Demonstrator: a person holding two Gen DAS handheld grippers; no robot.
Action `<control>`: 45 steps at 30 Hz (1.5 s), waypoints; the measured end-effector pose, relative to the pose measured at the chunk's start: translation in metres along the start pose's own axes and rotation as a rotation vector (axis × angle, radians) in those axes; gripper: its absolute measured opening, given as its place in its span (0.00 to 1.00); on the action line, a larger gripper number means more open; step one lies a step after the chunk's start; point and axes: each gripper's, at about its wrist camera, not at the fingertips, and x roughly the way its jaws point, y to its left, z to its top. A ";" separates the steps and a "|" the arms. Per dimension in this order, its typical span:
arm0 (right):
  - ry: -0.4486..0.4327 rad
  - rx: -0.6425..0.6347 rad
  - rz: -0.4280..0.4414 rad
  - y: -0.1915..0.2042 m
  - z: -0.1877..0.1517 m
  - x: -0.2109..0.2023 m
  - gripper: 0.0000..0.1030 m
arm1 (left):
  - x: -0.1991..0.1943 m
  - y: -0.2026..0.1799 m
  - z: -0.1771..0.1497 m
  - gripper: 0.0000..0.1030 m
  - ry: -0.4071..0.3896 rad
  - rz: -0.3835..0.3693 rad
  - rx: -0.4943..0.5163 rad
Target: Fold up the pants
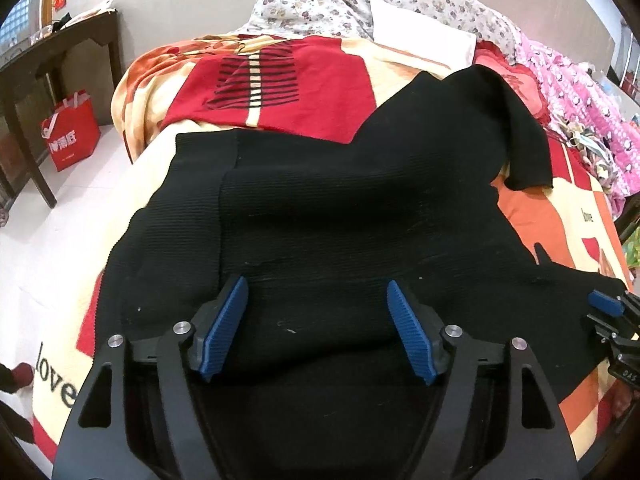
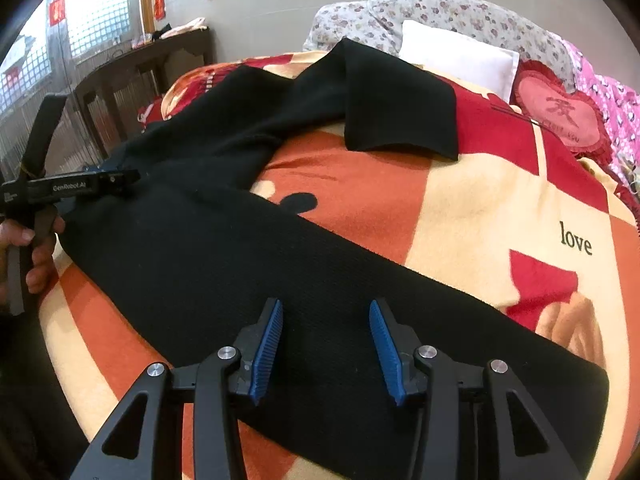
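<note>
The patterned blanket (image 2: 500,200) serves as the folding surface. The black knit pants (image 1: 320,220) lie spread on it, directly beneath and ahead of both tools, one leg doubled back at the far end. The left gripper (image 1: 316,328) stands wide, empty; the right gripper (image 2: 326,350) stands narrower, empty, apparently released to reposition.

One pair of black pants (image 1: 320,208); two hand-held grippers; one white pillow (image 2: 456,60); one red bag (image 1: 72,132)
</note>
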 end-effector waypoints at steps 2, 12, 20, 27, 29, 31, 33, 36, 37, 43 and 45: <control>0.094 -0.029 0.004 0.002 0.007 -0.001 0.42 | -0.001 0.002 -0.001 0.71 -0.004 -0.018 -0.003; -0.165 -0.078 0.031 -0.022 0.112 -0.019 0.43 | -0.004 0.005 -0.001 0.72 -0.022 -0.045 -0.040; -0.041 -0.050 -0.108 -0.018 0.135 0.087 0.43 | -0.004 0.005 -0.001 0.72 -0.025 -0.044 -0.039; 0.026 -0.046 -0.258 -0.014 0.147 0.125 0.25 | -0.004 0.005 -0.001 0.72 -0.025 -0.039 -0.036; 0.015 -0.022 -0.237 -0.019 0.146 0.114 0.07 | -0.005 0.005 -0.001 0.72 -0.026 -0.044 -0.039; -0.016 -0.039 -0.261 -0.021 0.144 0.093 0.07 | -0.005 0.006 -0.002 0.72 -0.026 -0.045 -0.040; -0.058 -0.050 -0.248 -0.025 0.141 0.060 0.07 | -0.005 0.006 -0.002 0.72 -0.027 -0.045 -0.040; -0.097 -0.040 -0.198 -0.035 0.135 0.002 0.07 | -0.005 0.006 -0.002 0.72 -0.027 -0.045 -0.040; -0.099 -0.035 -0.171 -0.039 0.133 -0.016 0.07 | -0.005 0.006 -0.002 0.72 -0.027 -0.045 -0.040; -0.121 0.073 0.009 -0.045 0.119 -0.120 0.07 | -0.006 0.006 -0.003 0.72 -0.029 -0.038 -0.039; -0.115 0.117 0.058 -0.040 0.114 -0.141 0.07 | -0.006 0.006 -0.003 0.72 -0.030 -0.036 -0.039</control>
